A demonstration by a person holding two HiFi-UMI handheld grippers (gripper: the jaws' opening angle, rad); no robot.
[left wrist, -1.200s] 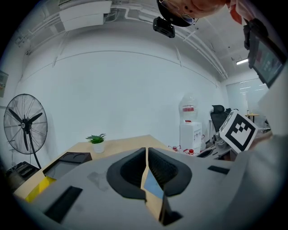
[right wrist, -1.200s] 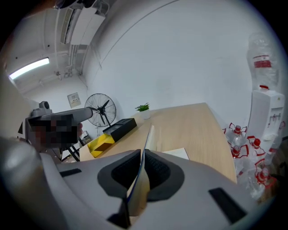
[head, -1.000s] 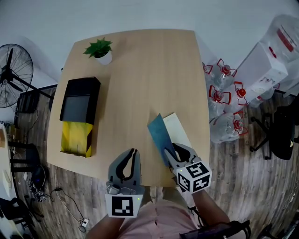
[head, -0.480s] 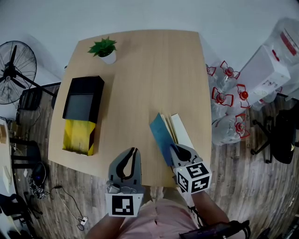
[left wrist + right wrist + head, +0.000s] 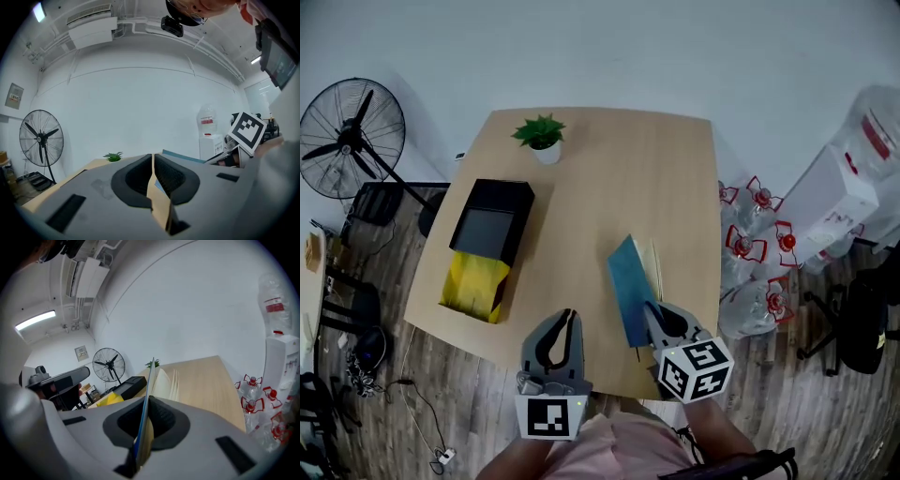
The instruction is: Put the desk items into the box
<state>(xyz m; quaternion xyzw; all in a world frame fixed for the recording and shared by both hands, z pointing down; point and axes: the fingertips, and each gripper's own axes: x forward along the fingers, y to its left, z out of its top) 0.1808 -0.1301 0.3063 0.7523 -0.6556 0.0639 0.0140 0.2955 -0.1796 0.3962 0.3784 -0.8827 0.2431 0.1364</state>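
A light wooden table (image 5: 609, 178) stands on a floor of grey-brown planks (image 5: 769, 375), next to a plain white wall (image 5: 609, 47). At the far end of the table sits a small green plant in a white pot (image 5: 543, 139). On the table's left side lies a long black box (image 5: 492, 225). A yellow crinkly bag (image 5: 475, 286) touches its near end, and I cannot tell if the bag is part of the box. A black fan on a stand (image 5: 352, 139) is left of the table. On the right are clear water bottles with red handles (image 5: 750, 244), a white water machine (image 5: 844, 192) and a black chair (image 5: 862, 309), which is cut off by the edge of the picture.

The right gripper (image 5: 650, 307) is closed tight on a thin blue book (image 5: 628, 281). The book stands on its edge over the near right part of the table, well apart from the box. Its pale pages fan open to the right. Its near end is hidden inside the jaws, and I cannot tell if it touches the wood. The left gripper (image 5: 569, 315) hovers at the near edge of the table with its jaws together and nothing between them. The person's hands are hidden under the grippers. Only a bit of pink shirt (image 5: 609, 450) shows.
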